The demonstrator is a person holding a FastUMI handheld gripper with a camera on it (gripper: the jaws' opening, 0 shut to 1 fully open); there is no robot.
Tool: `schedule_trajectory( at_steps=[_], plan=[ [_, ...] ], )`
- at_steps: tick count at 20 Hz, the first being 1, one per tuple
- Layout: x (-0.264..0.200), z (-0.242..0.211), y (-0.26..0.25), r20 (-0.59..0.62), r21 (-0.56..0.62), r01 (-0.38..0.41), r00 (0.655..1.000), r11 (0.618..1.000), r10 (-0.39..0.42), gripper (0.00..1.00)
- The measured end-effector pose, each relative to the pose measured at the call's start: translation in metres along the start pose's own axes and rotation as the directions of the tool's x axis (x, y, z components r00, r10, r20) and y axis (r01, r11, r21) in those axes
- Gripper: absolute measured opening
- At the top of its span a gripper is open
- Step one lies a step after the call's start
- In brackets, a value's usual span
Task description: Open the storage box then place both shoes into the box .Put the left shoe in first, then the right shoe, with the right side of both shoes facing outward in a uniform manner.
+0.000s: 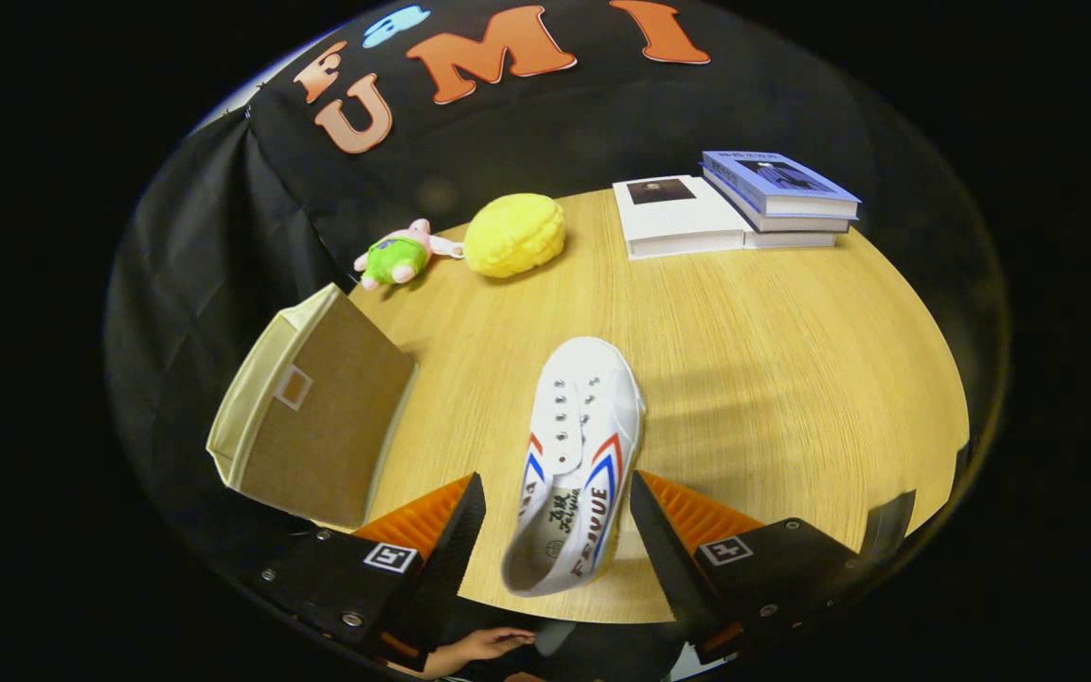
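Storage box (313, 417) sits at the near-left rim of the round wooden tabletop (792, 379), left of the tongs (557, 530), brown panel with a small label window facing the camera, cream fabric side on its left; whether it is open, can't tell. Two stacked books (735, 204) lie at the far right, blue one on top of the white one, well apart from everything else. White shoe (576, 464) with red and blue stripes sits between the spread fingers, toe pointing away; tongs released, neither finger pressing on it, gaps on both sides. Yellow plush (514, 235) and small green-and-pink plush toy (399, 256) lie side by side at the far edge beyond the box. A hand (479, 647) shows below the tabletop's near edge.
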State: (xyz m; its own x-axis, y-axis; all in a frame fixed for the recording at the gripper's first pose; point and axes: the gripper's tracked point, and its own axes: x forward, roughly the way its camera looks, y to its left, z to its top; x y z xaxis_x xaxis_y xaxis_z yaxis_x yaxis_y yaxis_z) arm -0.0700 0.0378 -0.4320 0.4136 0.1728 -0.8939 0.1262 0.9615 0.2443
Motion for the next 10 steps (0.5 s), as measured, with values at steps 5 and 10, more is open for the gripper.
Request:
schedule_trajectory(
  at_steps=[5, 10],
  plan=[
    [0.024, -0.016, -0.016, -0.059, 0.041, 0.029, 0.998, 0.999, -0.027, 0.76],
    [0.047, -0.025, -0.017, -0.104, 0.118, 0.027, 0.994, 0.993, -0.014, 0.5]
  ],
)
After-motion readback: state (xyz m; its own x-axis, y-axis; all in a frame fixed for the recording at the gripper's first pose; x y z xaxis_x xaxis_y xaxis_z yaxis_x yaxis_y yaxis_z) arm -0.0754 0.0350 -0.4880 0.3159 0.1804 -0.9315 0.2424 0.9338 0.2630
